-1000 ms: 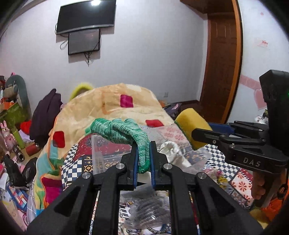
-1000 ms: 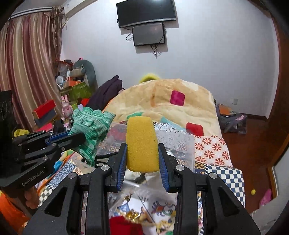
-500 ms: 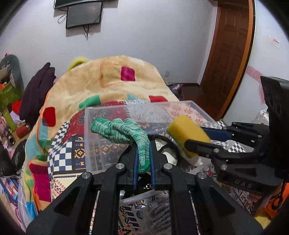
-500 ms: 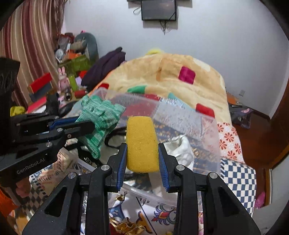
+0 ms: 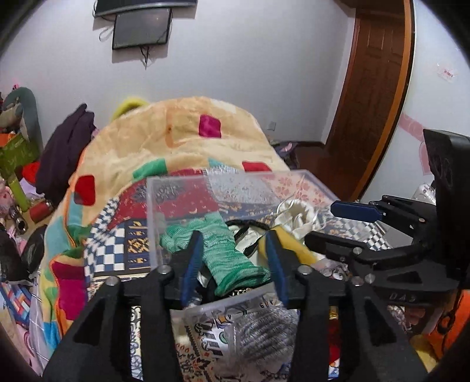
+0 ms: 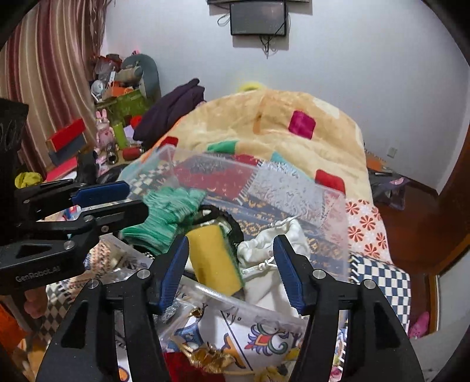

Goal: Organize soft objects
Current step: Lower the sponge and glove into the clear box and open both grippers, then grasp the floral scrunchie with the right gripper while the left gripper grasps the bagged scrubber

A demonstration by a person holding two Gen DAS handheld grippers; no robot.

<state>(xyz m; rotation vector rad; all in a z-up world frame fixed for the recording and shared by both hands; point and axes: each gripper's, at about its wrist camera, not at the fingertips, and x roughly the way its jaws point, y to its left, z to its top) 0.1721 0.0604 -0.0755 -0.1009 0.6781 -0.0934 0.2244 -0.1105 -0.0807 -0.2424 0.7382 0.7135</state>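
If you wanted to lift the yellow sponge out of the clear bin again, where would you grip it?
Across the yellow sponge's two broad faces, from above: it stands on edge, tilted, between the green glove and white pouch, top end exposed.

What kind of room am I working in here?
Most likely a lived-in bedroom: a bed under a patchwork blanket, a wall-mounted screen, striped curtains and a cluttered side shelf. The clear storage bin sits on the bed.

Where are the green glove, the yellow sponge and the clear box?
green glove (image 5: 227, 249): left wrist view, its knitted middle.
yellow sponge (image 6: 213, 258): right wrist view, its yellow face.
clear box (image 6: 293, 188): right wrist view, its far wall.
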